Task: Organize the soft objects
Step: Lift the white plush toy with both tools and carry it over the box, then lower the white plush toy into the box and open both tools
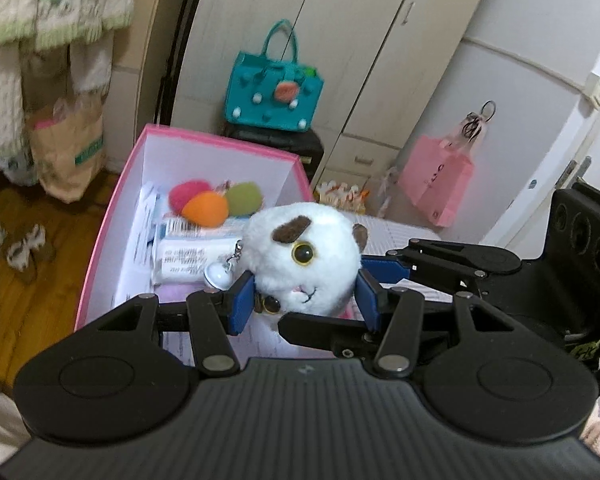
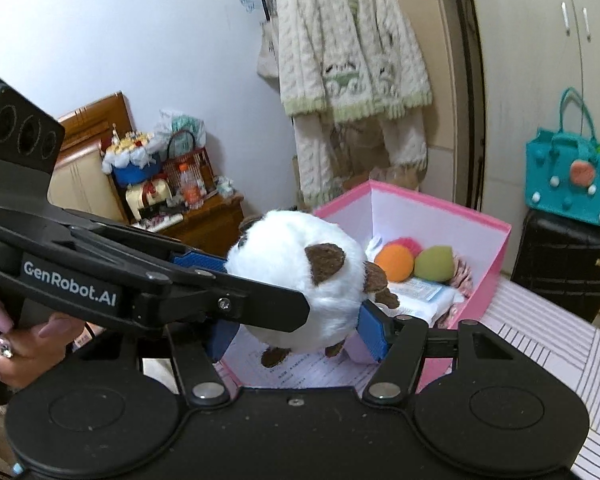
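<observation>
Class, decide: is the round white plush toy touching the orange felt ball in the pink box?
Apart: the right wrist view shows toy and ball separated.

The plush toy [image 1: 304,258] hides the near right corner of the pink box [image 1: 112,216], and in the right wrist view its face is turned away. The print on the packets [image 1: 188,256] lying in the box is too blurred to read. The hanging knitted cardigan [image 1: 56,4] is cut off by the top edge, and the hand [image 2: 16,340] by the left edge.
</observation>
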`<state>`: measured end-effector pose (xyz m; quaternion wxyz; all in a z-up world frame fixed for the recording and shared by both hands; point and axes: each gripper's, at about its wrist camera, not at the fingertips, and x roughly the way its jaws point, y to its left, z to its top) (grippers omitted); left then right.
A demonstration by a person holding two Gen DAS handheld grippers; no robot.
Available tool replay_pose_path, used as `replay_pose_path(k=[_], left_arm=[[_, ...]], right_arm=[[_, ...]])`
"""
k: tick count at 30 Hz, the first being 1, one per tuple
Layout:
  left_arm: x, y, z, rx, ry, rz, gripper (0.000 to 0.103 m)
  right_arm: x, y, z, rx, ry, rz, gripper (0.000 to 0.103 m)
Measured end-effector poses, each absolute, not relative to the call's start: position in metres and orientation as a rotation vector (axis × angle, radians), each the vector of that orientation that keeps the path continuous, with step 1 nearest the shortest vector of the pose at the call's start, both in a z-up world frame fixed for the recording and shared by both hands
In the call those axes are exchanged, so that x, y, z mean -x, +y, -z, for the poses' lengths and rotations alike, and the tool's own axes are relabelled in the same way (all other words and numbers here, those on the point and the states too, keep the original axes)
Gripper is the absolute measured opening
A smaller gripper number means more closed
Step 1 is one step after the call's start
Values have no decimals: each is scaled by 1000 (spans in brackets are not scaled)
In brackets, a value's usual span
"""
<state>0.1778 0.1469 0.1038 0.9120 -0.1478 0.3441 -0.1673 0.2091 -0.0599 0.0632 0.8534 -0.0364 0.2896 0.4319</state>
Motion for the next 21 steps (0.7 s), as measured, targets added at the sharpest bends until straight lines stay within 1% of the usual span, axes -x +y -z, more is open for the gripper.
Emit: replay_pose_path(k=[5, 15, 21], left_arm=[[-201, 159, -82, 372, 813, 402, 51], [-220, 160, -59, 407, 903, 463, 50], [-229, 156, -47, 418, 953, 492, 50]], right_arm=[[-213, -56, -50, 118, 647, -885, 68], [-223, -42, -48, 218, 739, -836, 68], [-215, -31, -46, 364, 718, -804, 68]])
